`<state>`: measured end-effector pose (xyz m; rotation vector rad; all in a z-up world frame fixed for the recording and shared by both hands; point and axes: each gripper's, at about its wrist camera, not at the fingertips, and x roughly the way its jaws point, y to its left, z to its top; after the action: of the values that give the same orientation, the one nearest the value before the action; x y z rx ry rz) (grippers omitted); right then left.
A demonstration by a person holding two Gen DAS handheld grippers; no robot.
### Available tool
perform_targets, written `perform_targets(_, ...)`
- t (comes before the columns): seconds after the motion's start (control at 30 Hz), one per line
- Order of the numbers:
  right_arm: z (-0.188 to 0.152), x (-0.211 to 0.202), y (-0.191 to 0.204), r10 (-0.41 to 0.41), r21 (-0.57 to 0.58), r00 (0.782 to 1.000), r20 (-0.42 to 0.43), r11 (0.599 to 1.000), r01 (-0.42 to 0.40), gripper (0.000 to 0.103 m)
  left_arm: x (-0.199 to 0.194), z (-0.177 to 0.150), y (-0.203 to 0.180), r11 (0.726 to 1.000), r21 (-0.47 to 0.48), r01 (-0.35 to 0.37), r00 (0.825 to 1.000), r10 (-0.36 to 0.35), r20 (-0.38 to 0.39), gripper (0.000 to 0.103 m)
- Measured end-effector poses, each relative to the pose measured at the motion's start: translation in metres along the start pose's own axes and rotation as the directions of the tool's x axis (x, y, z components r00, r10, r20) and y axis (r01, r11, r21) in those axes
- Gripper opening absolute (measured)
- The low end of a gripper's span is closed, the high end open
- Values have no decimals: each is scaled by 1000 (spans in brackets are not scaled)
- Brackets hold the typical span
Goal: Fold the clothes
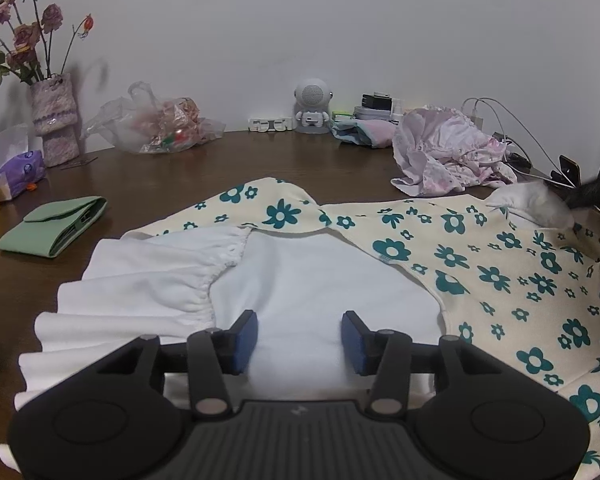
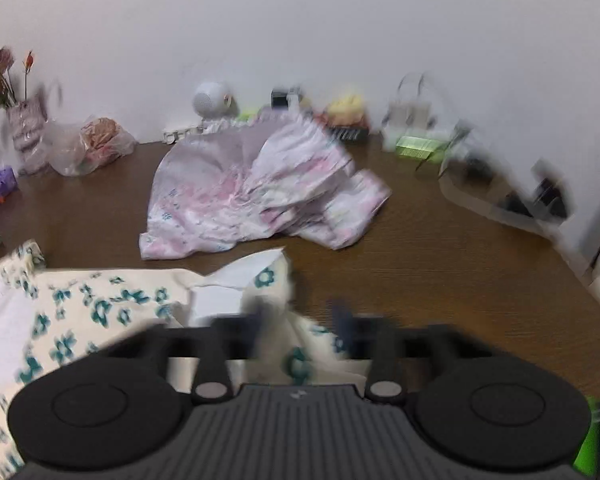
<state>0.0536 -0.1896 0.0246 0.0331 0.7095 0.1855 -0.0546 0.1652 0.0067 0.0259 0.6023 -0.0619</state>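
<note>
Right now cream cotton garment with teal flower print and white ruffled lining (image 1: 500,272) lies spread on brown wooden bench (image 1: 188,184), near edge, long axis running left-right across both tools. Left tool (image 1: 299,340): blue pads apart, over white lining, nothing pinched. Right tool (image 2: 300,320): blurred, jaws look closed on garment's right-end fabric, white corner sticking up ahead of it. Judgement: right hand carries fold leftward toward left tool. Crumpled pink-lilac garment (image 2: 260,188) waits near far edge. Room: white wall, clutter along back.
</note>
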Motion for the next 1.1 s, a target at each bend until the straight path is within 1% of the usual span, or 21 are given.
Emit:
perform_targets(0.03,-3,10,11,30,-48,998,-54,998,-32,5,0,0,-1,1000,-1,-4,1000,4,0,46)
perform_targets(0.1,-11,3,25,81,-106,994,-69,990,-88,5,-6,-2,0,1000,2,-4,1000,4,-1,46)
perform_targets(0.13,-14,-2,31,107,-129,992,-68,985,-115,9,-10,-4,1,1000,6,0,1000,0,0,46)
perform_targets(0.2,-20,-19,35,127,-157,991,-48,978,-133,23,-20,-8,4,1000,13,11,1000,-11,3,48)
perform_targets(0.23,-24,-35,29,127,-164,992,-15,978,-128,41,-30,-10,9,1000,14,20,1000,-20,19,52)
perform_targets(0.27,-27,-52,22,134,-174,991,19,976,-129,50,-42,-14,17,1000,12,22,999,-22,47,63)
perform_targets(0.3,-31,-69,16,141,-185,989,54,974,-129,50,-52,-18,26,1000,8,14,997,-15,78,70)
perform_targets(0.37,-48,-98,8,225,-226,973,57,952,-207,50,-71,-26,47,1000,-2,-13,990,13,141,90)
perform_targets(0.43,-71,-118,7,333,-287,943,19,905,-314,50,-75,-28,64,999,-37,-18,990,24,142,91)
perform_targets(0.47,-83,-124,10,371,-317,929,-9,880,-355,50,-72,-27,72,997,-79,11,992,-1,126,91)
perform_targets(0.5,-94,-126,15,395,-343,918,-36,858,-383,50,-70,-27,79,992,-120,45,993,-31,110,89)
perform_targets(0.57,-109,-127,23,425,-362,903,-62,834,-417,47,-68,-30,85,973,-150,178,983,-169,70,86)
perform_targets(0.6,-115,-125,25,430,-358,900,-73,831,-426,46,-73,-32,84,970,-122,211,976,-202,80,82)
perform_targets(0.7,-127,-121,32,384,-349,920,-81,853,-387,42,-103,-47,77,969,10,248,955,-246,168,83)
perform_targets(0.83,-137,-126,30,422,-326,905,-56,849,-416,42,-119,-61,57,956,150,252,950,-274,148,82)
perform_targets(0.93,-142,-133,35,472,-349,881,-37,820,-454,42,-120,-71,34,916,298,269,944,-312,105,71)
perform_targets(0.97,-146,-136,38,483,-360,875,-41,809,-464,42,-116,-74,29,906,331,265,949,-305,77,61)
perform_targets(1.0,-148,-139,40,494,-373,868,-47,798,-474,42,-111,-76,24,896,360,259,954,-296,52,45)
perform_targets(1.03,-151,-138,43,495,-383,867,-56,792,-476,42,-106,-76,23,900,361,244,960,-277,43,36)
perform_targets(1.07,-153,-136,46,492,-392,868,-67,787,-476,39,-101,-75,23,903,362,231,965,-261,34,20)
perform_targets(1.1,-155,-134,49,489,-402,869,-78,782,-476,37,-99,-73,26,905,356,233,965,-260,26,18)
